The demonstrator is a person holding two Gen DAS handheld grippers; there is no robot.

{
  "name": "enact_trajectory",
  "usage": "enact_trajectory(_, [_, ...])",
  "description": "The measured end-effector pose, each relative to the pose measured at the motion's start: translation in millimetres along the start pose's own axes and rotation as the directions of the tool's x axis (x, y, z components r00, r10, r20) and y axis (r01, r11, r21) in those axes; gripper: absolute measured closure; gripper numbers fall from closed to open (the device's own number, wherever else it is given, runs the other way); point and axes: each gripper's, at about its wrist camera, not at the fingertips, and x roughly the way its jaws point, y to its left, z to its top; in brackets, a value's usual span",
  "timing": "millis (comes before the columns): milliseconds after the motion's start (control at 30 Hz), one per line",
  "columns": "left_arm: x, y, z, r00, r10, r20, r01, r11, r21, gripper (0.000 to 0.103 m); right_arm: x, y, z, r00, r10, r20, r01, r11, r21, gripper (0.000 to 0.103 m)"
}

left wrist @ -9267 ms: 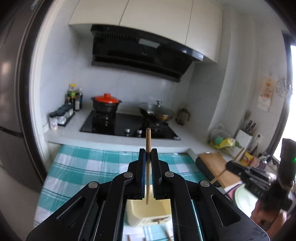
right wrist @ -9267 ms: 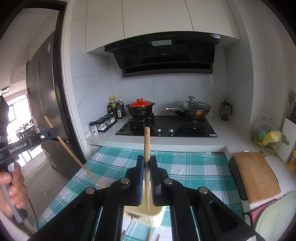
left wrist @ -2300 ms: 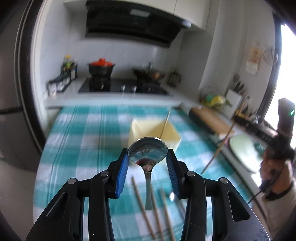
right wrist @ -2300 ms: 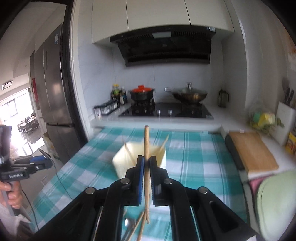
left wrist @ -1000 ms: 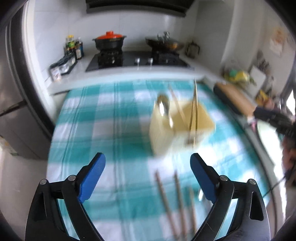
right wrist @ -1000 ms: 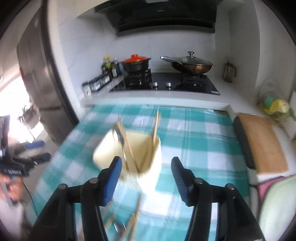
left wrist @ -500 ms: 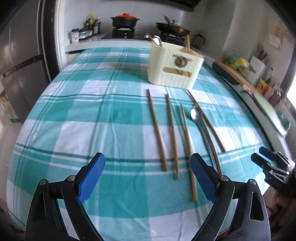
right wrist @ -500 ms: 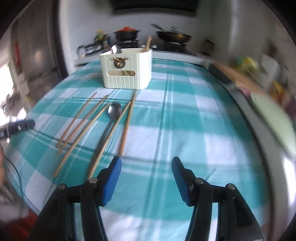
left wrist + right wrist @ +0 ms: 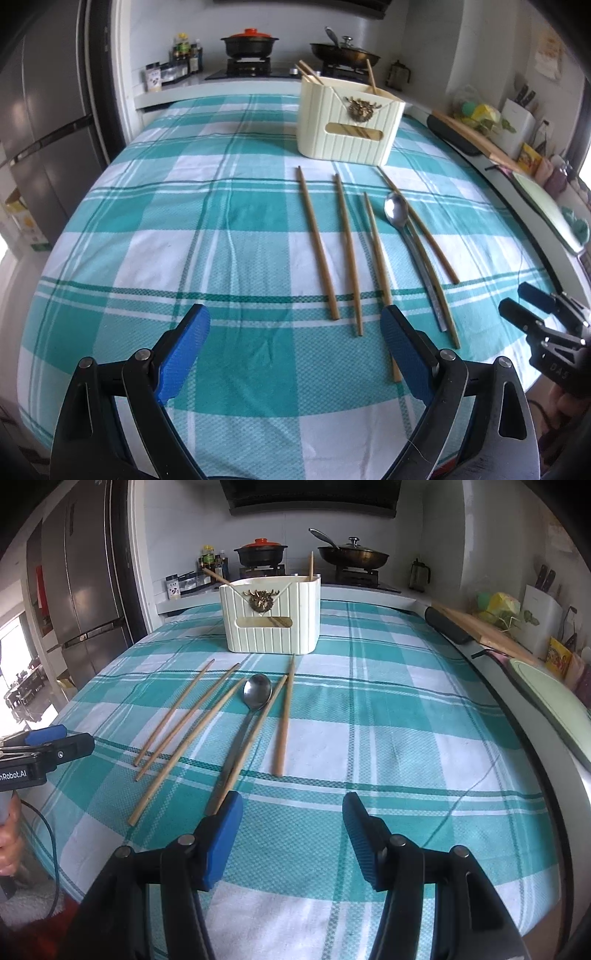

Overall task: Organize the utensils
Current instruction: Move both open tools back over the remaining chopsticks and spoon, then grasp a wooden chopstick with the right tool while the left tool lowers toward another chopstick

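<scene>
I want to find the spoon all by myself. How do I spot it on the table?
Find the cream utensil box on the checked tablecloth. In front of it lies a row of wooden chopsticks. The spoon lies among them, the only shiny metal piece, with a round bowl pointing toward the box.
</scene>
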Motion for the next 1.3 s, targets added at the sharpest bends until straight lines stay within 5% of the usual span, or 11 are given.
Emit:
enact_trajectory(833, [11.7,16.3,2.1,0.999,-0.010,-0.035,0.008,0.998,-0.055,0.009,7.6,-7.6,12.3,0.999,0.007,-0.043,-0.007,1.000,0.011,0.046])
enact_trajectory(1300, [56.0,21.7,52.3,0.993,-0.078,-0.087,0.071,0.994,-0.078,0.009,52.5,-9.6,49.5,0.991,0.069,-0.117,-0.076,0.995,-0.058,0.059])
